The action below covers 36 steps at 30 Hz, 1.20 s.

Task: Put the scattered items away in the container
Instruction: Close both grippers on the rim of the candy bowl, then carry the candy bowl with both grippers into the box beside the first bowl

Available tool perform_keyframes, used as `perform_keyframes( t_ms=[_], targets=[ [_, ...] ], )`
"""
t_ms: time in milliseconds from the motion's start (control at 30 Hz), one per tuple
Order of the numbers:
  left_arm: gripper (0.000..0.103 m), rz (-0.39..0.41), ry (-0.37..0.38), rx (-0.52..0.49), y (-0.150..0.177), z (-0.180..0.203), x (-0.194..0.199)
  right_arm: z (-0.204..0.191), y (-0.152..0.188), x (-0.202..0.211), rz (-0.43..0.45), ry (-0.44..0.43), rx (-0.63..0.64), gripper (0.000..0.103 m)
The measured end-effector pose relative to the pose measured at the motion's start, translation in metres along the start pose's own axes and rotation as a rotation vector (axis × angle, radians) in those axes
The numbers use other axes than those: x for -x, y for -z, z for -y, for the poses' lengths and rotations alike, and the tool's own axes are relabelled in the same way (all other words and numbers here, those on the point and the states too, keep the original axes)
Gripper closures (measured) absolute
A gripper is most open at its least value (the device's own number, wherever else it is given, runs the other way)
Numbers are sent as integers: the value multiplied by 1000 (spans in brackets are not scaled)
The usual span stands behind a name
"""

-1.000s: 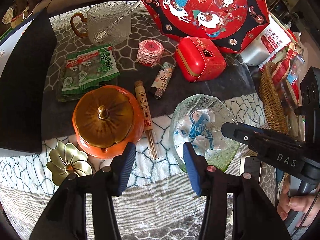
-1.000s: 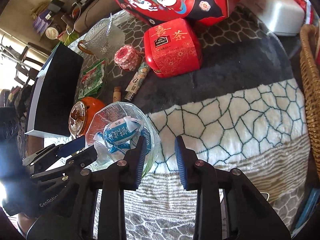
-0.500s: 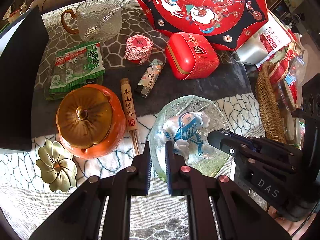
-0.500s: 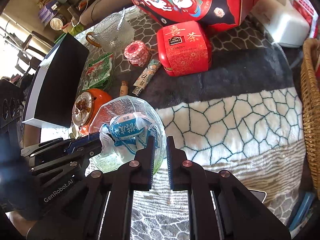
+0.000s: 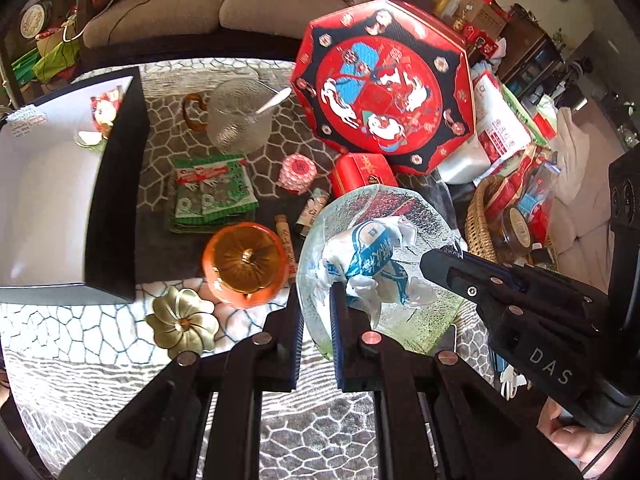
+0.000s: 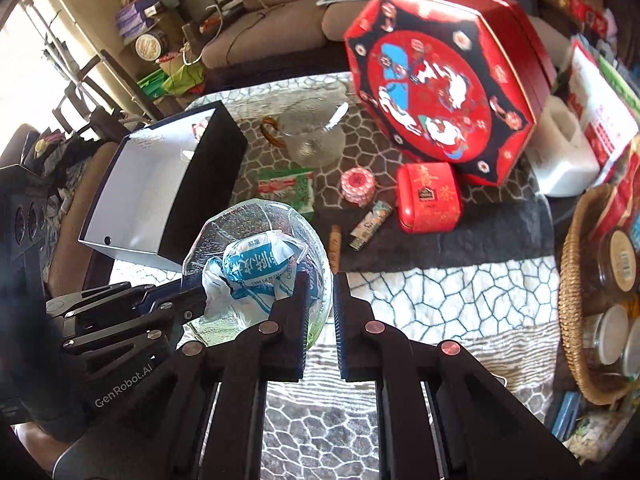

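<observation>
Gripping opposite rims, the left gripper (image 5: 316,312) and right gripper (image 6: 320,300) hold the glass dish (image 5: 360,216) between them.

The glass dish (image 5: 424,216) is clear with a green tint, and the packet (image 5: 370,256) in it is white and blue. The pot (image 5: 244,264) is orange with a gold lid. The big tin (image 5: 384,84) is red and black with white rabbits. The rug (image 5: 100,352) is grey and white with dark lines.

Beige sofa (image 5: 256,4) behind the counter, wicker basket (image 6: 576,304) of jars at right edge, white jug (image 6: 560,156) beside it, dining chairs (image 6: 80,92) by the window.
</observation>
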<state>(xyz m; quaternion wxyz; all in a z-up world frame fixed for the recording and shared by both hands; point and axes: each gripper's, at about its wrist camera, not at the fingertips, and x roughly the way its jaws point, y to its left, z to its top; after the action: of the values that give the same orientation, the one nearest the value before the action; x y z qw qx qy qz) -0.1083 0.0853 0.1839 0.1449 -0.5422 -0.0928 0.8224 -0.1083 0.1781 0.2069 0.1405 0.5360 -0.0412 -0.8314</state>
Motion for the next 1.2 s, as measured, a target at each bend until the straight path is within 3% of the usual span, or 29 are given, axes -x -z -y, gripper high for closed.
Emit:
perform_keyframes(
  t_ms=[233, 500, 667, 867, 1200],
  targets=[
    [92, 80, -16, 86, -10, -78, 64, -101, -34, -4, 16, -46, 91, 92],
    [92, 124, -93, 187, -26, -197, 100, -224, -66, -71, -22, -98, 204, 92],
    [92, 104, -118, 252, -38, -270, 86, -271, -82, -134, -78, -125, 225, 92],
    [92, 51, -135, 301, -54, -335, 47, -292, -105, -214, -140, -143, 206, 92],
    [91, -22, -144, 289, -98, -380, -24, -294, -158, -299, -171, -47, 231, 92]
  ],
)
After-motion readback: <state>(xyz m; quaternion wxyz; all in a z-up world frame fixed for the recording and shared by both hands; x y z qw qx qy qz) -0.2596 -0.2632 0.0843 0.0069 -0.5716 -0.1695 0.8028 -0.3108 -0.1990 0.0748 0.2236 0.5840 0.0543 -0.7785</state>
